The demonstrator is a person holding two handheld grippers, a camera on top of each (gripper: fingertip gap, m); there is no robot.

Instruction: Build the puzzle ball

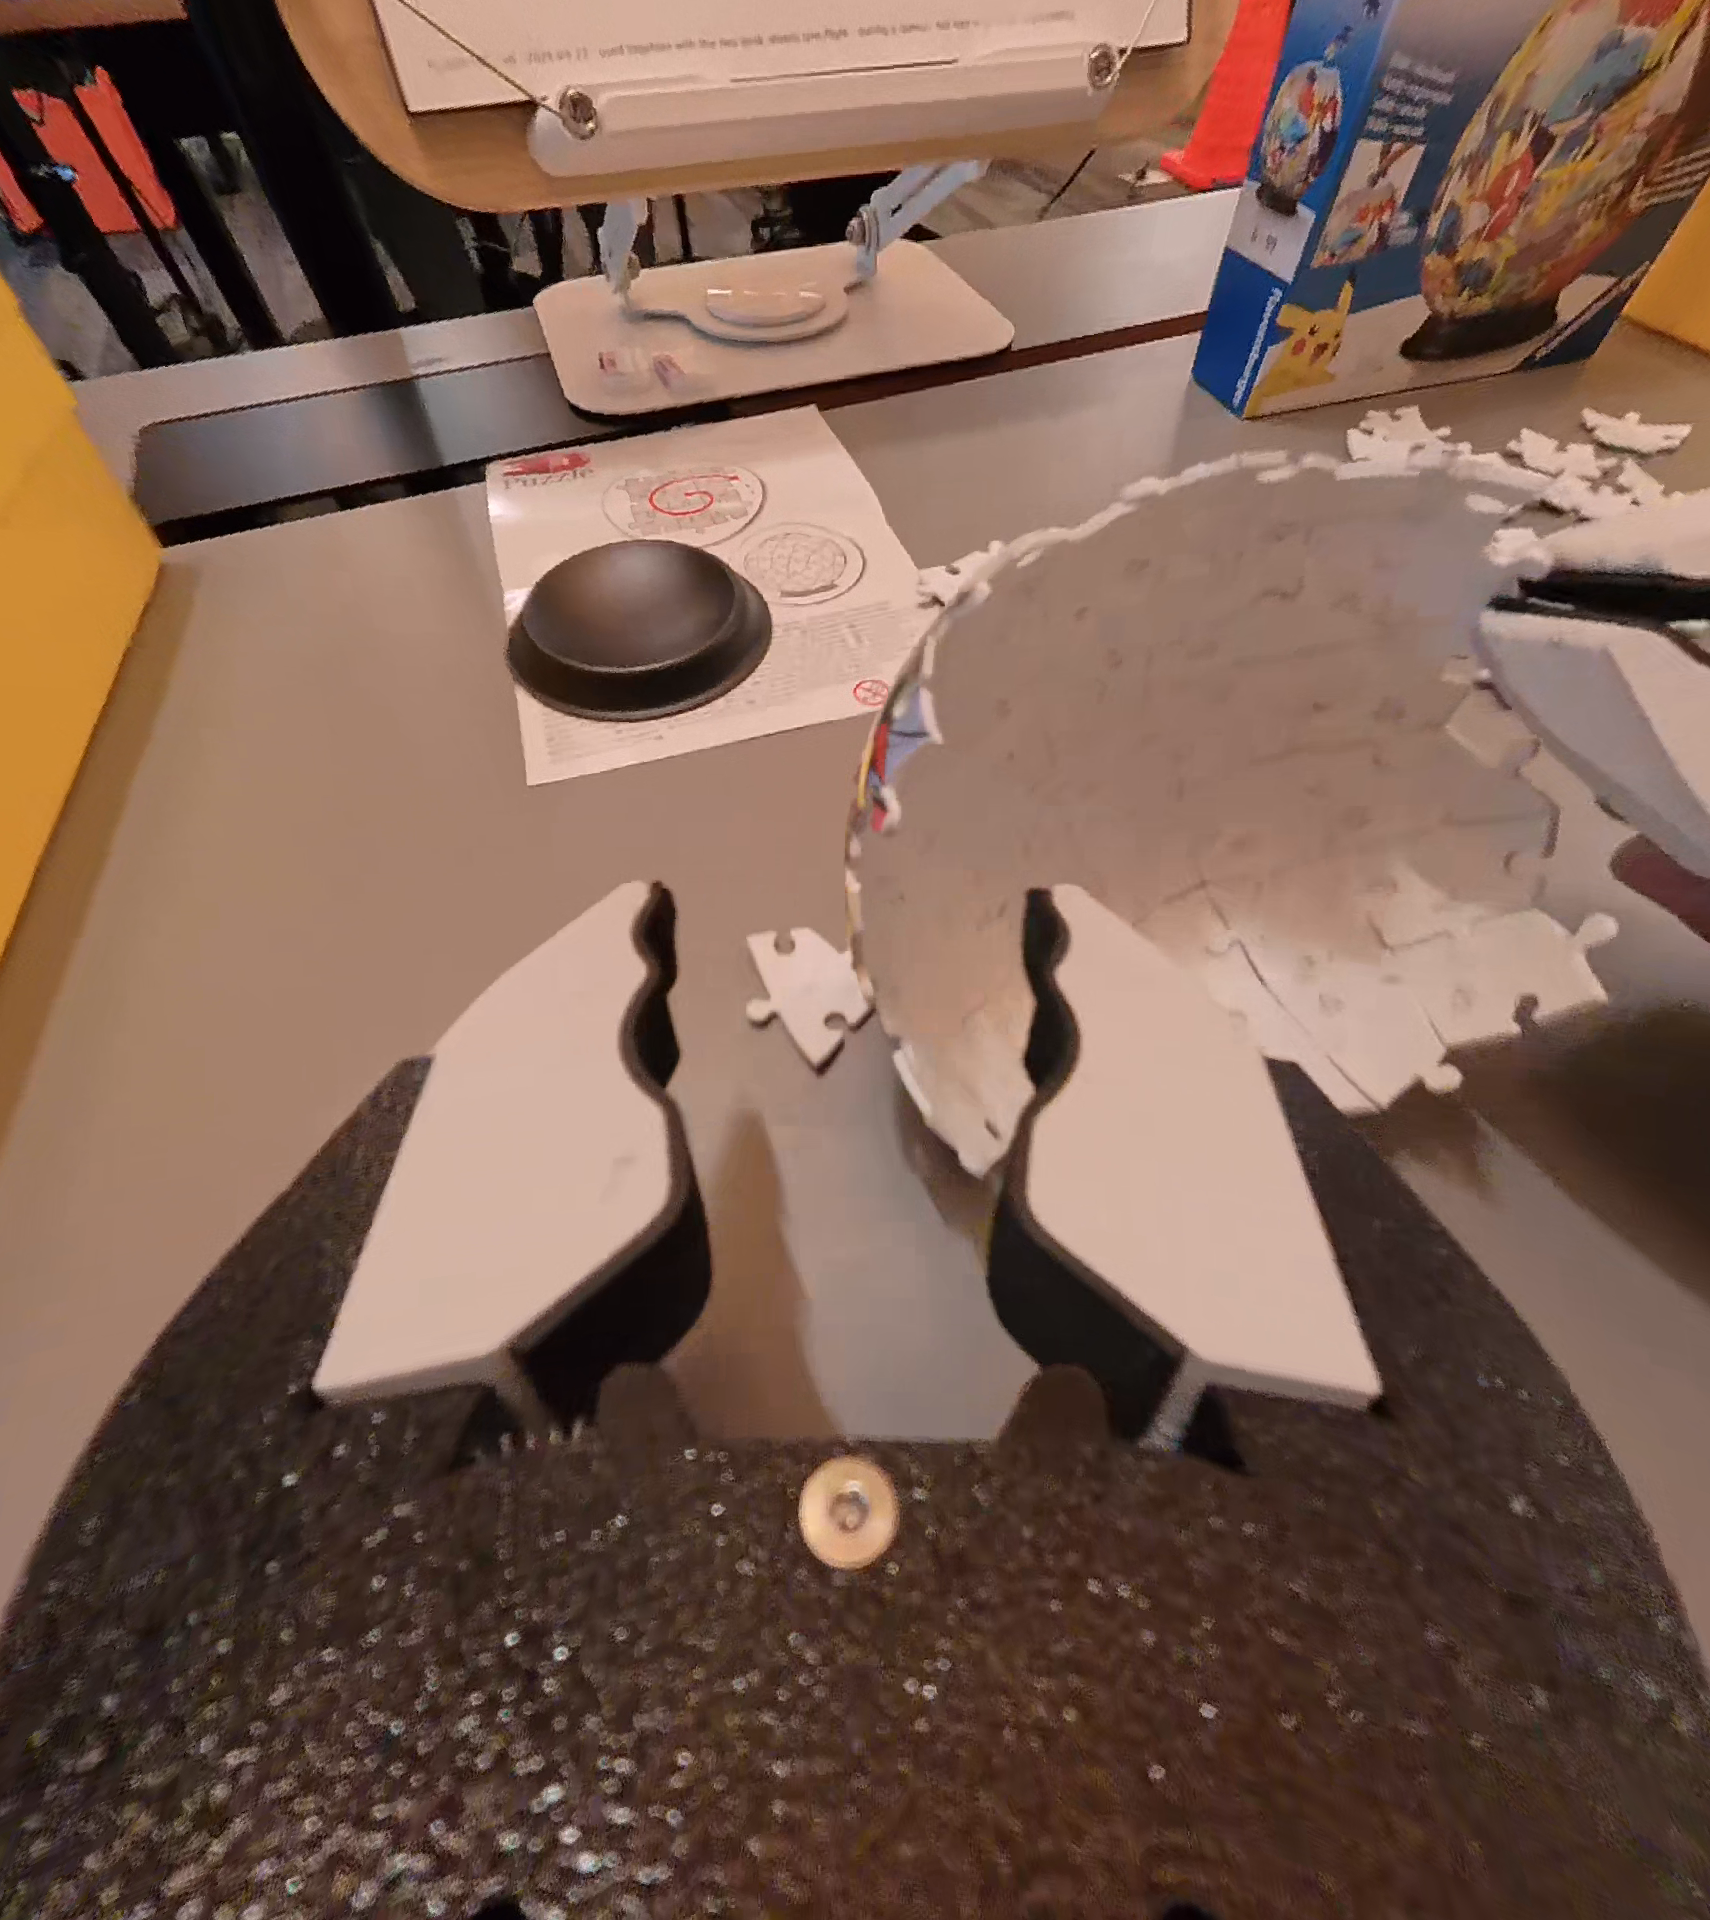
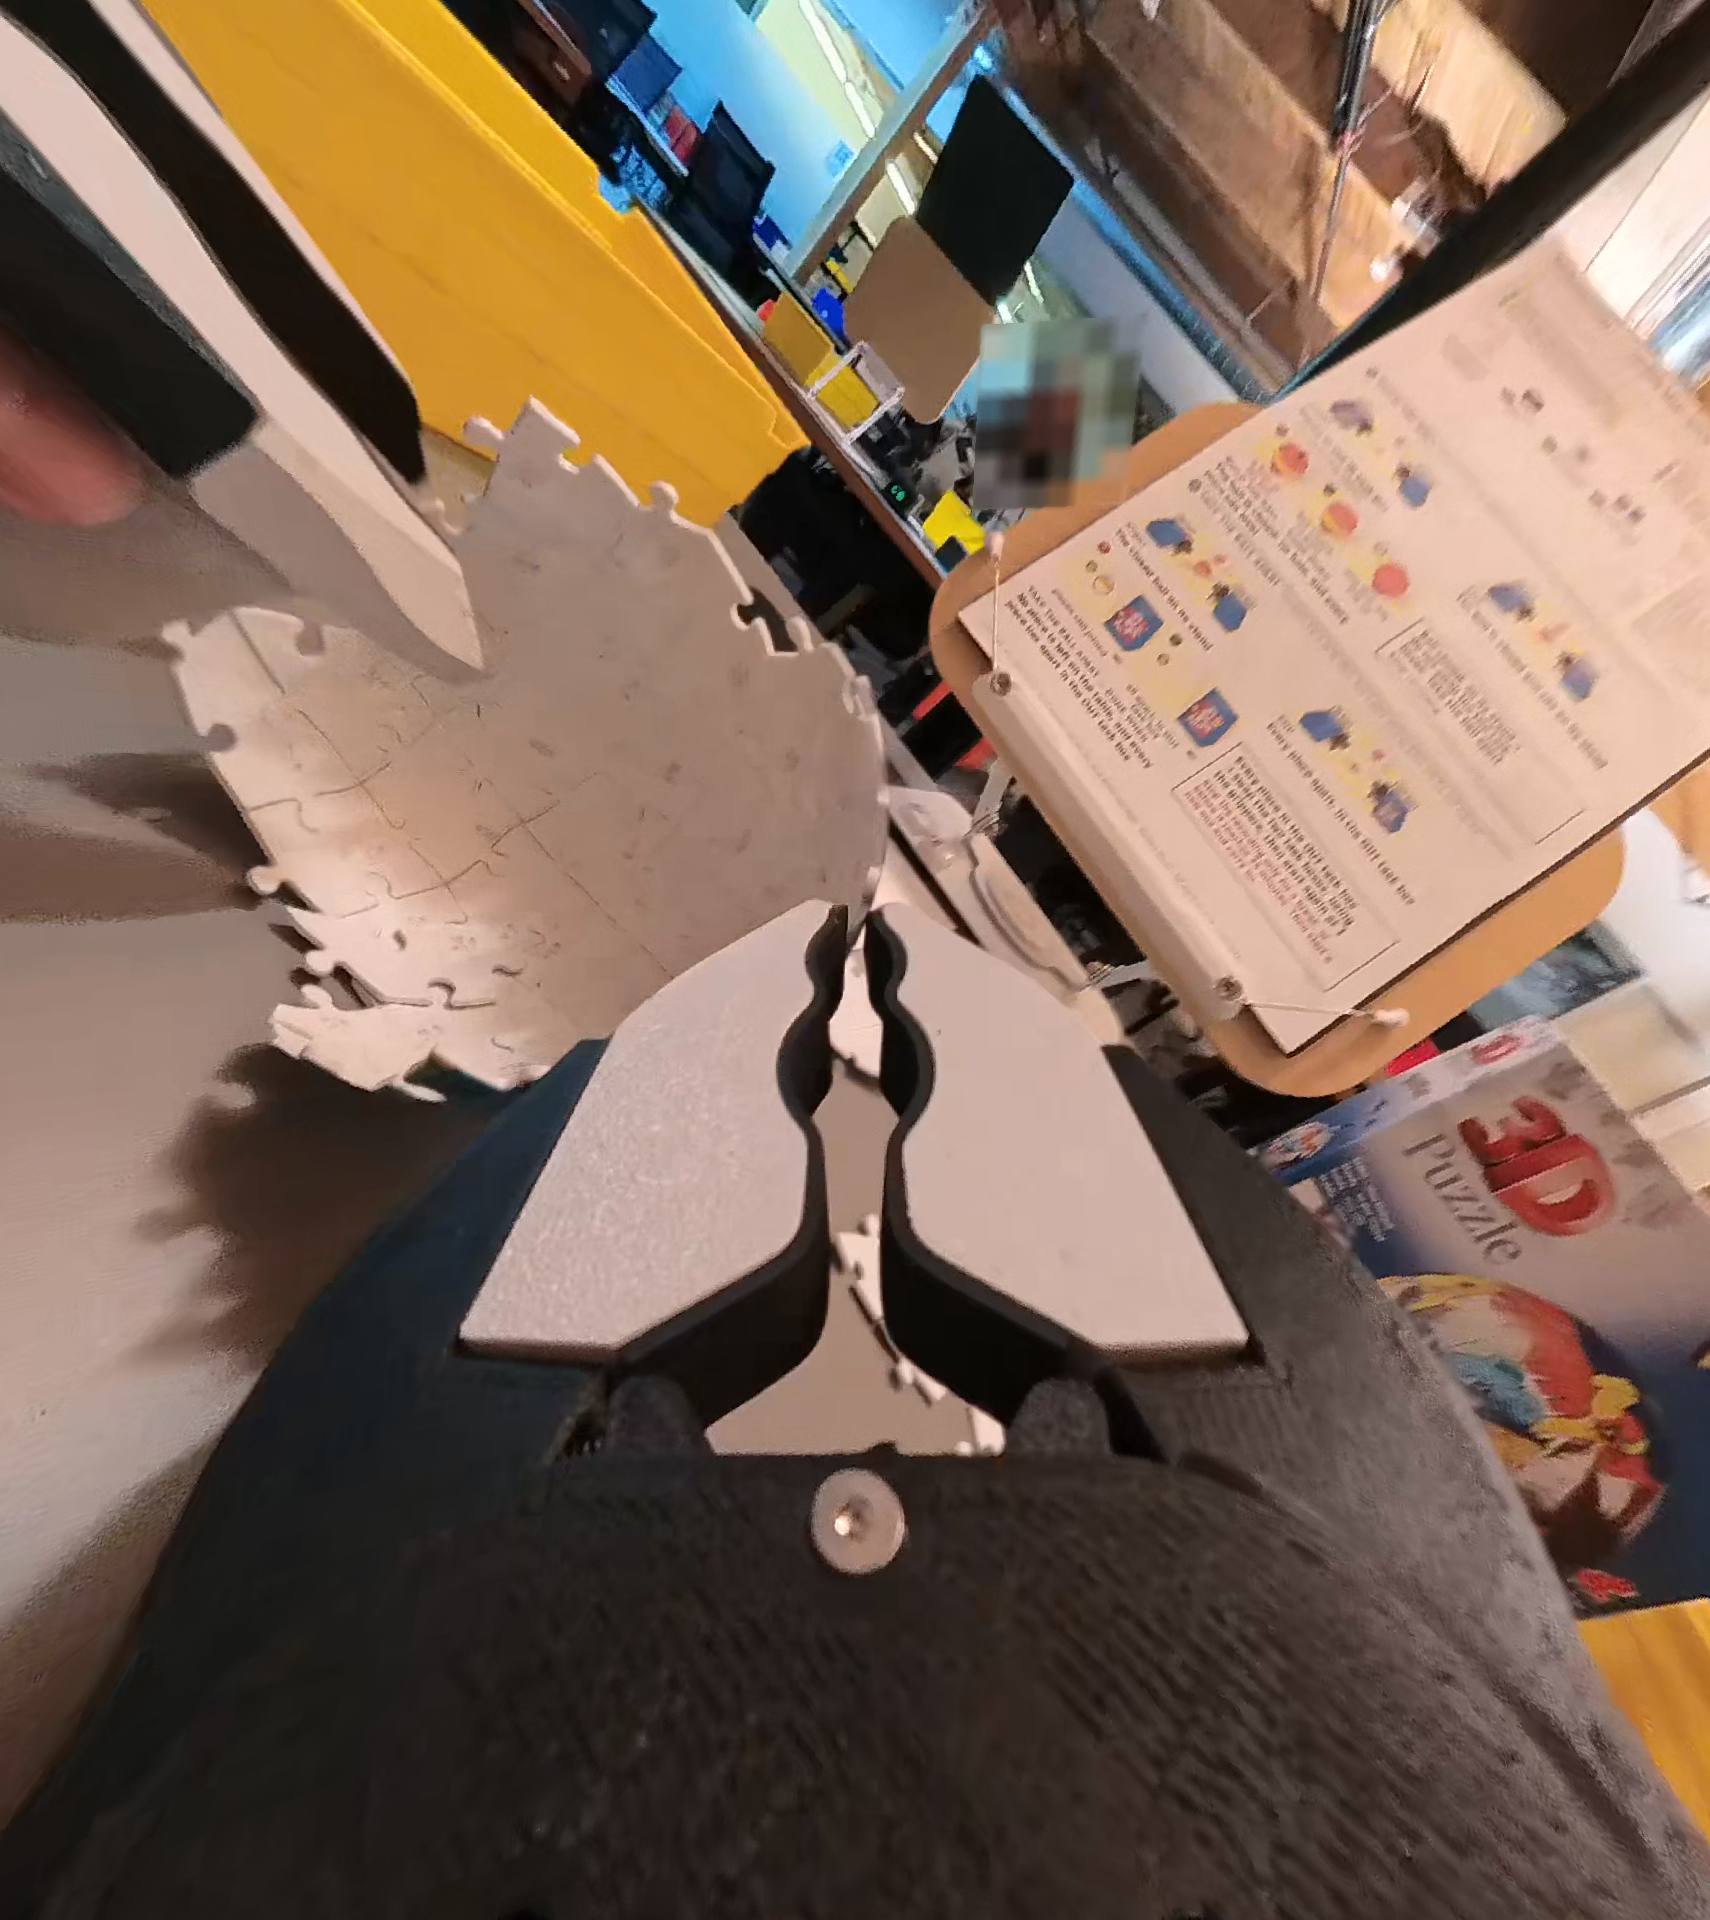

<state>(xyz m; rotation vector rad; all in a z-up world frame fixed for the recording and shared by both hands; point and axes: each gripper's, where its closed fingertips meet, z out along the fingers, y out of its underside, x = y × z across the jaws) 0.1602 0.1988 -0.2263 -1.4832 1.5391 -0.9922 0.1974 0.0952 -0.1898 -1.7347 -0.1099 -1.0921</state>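
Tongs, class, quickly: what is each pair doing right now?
Left tongs: open, holding nothing, beside the half-built puzzle ball.
Right tongs: closed on the rim of the half-built puzzle ball.

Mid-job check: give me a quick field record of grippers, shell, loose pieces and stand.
left gripper: open, empty, right finger inside the shell's rim
right gripper: shut on the shell's edge
puzzle shell: partly built bowl, white inside facing left camera, tilted
loose piece: on the table, beside the shell
piece pile: near the puzzle box
black stand: empty, on the instruction sheet
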